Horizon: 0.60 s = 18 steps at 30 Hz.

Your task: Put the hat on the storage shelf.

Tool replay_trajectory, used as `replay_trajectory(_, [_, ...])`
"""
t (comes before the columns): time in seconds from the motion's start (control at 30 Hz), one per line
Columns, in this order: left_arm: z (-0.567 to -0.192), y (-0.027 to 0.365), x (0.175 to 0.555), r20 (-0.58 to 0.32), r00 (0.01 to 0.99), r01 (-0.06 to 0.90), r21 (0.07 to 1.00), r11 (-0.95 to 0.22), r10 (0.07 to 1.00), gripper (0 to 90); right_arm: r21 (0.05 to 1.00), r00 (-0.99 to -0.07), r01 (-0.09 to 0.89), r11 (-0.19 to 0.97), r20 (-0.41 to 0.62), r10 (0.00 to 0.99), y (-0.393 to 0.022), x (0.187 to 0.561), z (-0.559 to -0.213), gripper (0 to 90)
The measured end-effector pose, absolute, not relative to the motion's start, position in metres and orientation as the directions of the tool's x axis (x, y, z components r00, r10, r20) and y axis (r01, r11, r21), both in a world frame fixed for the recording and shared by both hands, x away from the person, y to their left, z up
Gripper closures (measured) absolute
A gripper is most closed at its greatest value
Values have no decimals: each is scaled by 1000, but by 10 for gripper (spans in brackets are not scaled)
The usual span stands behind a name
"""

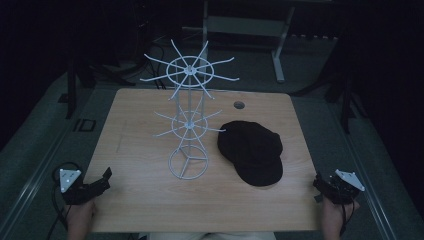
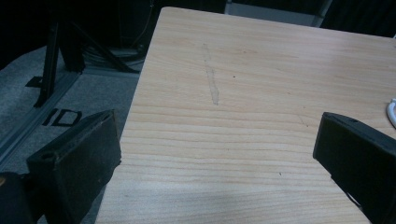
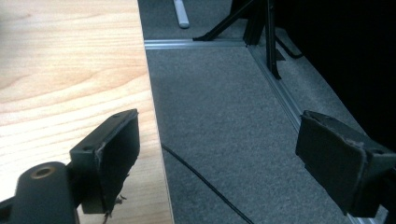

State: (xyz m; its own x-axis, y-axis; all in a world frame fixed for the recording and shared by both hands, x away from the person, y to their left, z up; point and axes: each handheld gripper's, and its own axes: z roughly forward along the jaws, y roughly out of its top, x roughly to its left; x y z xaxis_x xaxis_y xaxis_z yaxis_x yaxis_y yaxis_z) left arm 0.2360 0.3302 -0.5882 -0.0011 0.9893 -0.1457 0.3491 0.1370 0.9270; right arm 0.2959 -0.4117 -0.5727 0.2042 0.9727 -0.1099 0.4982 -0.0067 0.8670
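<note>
The jaws of the left gripper [image 2: 217, 154] stand wide apart and hold nothing; between them I see bare wood of the table [image 2: 261, 84], close to its left edge. The jaws of the right gripper [image 3: 217, 158] are also wide and empty, and they straddle the right edge of the table, with grey carpet floor [image 3: 210, 107] between them. In the high view the left gripper [image 1: 95, 186] rests at the near left corner of the table and the right gripper [image 1: 327, 186] at the near right corner, both well apart from the things in the middle.

The work seems to be the black cap [image 1: 251, 151], which lies flat on the table, right of centre, just beside the base ring of the white wire stand [image 1: 189, 120]. I judge the cap soft and light: the crown probably folds under a pinch, while the brim at its near side should be stiffer. I would take it at the brim edge or at a fold of the crown, from the right gripper's side. The stand looks light and tall, so a push on an arm could tip it; the wire hooks are thin and may catch the cloth.

The count: one cap, one stand with two tiers of hook arms, two grippers, one table with one round cable hole [image 1: 239, 105].
</note>
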Motion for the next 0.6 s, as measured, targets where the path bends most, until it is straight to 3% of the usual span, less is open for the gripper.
replay_trajectory(0.23, [-588, 330, 236, -145, -1, 350, 927, 136, 989, 14, 874, 169, 487, -7, -86, 982, -414, 294, -572, 126])
replay_trajectory(0.6, [-588, 330, 237, -145, -5, 352, 926, 138, 989, 15, 847, 54, 531, -15, -16, 998, -414, 300, -530, 98])
